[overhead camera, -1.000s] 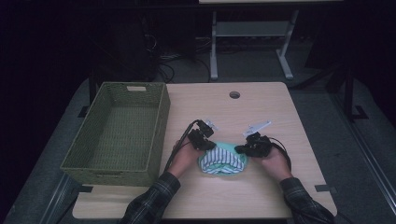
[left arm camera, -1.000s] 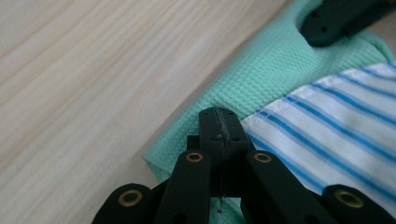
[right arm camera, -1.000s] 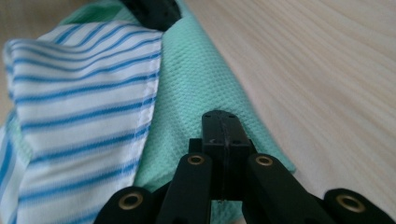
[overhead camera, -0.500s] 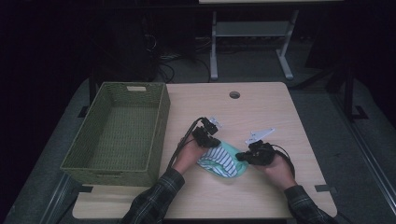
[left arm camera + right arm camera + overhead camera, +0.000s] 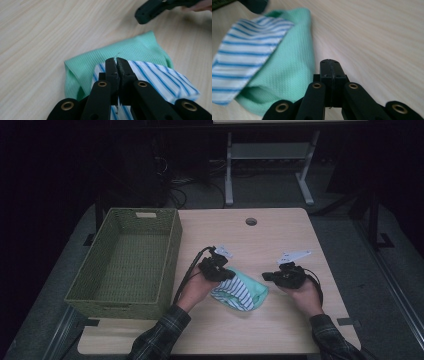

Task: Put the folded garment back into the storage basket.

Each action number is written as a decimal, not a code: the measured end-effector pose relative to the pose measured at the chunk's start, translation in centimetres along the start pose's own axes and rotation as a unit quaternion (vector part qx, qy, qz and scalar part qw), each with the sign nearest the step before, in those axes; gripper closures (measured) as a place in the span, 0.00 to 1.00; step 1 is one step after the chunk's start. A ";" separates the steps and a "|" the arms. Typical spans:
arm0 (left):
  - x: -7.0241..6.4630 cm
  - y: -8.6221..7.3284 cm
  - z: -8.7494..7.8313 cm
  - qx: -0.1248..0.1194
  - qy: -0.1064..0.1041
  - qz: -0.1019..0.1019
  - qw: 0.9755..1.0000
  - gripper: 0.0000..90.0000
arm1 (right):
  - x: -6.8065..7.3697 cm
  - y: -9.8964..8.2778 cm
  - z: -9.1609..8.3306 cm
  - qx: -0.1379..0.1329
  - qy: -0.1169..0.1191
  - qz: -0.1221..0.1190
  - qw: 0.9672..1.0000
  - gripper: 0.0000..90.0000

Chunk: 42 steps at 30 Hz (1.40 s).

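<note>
I am partway through folding the cloth (image 5: pixel 240 292), which lies on the worktop toward its near edge, between my two hands and just right of the basket (image 5: pixel 125 262). It has a mint-green waffle-knit face and a smooth white side with blue stripes (image 5: pixel 160 77), and the striped part is turned over onto the green. My left gripper (image 5: pixel 116 65) has its jaws pressed together; a thin thread or edge of fabric seems caught between the tips, but I cannot tell whether they truly pinch the striped layer or only rest over it. My right gripper (image 5: pixel 330 65) is closed on nothing, its jaws pressed together above bare wood, just beside the cloth's green edge.

I judge the fold is half made. Next I would need to spread the right jaws, take the free green edge and bring it across. The fabric looks soft and limp, so it will sag and slip unless pinched well in from the border. The basket, woven in olive fibre with straight walls, stands empty by the worktop's left edge.
</note>
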<state>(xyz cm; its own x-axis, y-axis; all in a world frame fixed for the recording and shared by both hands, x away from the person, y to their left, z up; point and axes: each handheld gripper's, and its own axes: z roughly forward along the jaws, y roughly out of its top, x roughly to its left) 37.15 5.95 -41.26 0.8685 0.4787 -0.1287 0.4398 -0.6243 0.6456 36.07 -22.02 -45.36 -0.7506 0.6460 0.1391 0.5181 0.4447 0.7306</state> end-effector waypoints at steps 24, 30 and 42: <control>-1.7 -3.6 -2.5 0.011 0.003 -0.004 1.000 0.43 | 4.0 -2.4 -0.3 0.029 0.048 -0.017 0.998 1.00; -2.5 -3.6 -1.6 0.021 -0.009 0.018 1.000 0.30 | 2.9 -3.0 -1.7 0.002 0.013 0.009 1.000 0.85; -3.3 -4.3 0.6 0.072 -0.008 0.042 0.997 0.20 | 0.6 -4.4 -2.9 -0.012 -0.054 0.045 0.997 0.40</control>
<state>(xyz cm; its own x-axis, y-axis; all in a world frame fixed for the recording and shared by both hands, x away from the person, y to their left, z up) 32.50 6.70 -44.09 0.9064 0.4122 -0.0920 0.3931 -0.7436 0.5408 32.16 -25.32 -46.56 -0.6515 0.7470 0.1328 0.5704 0.3669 0.7348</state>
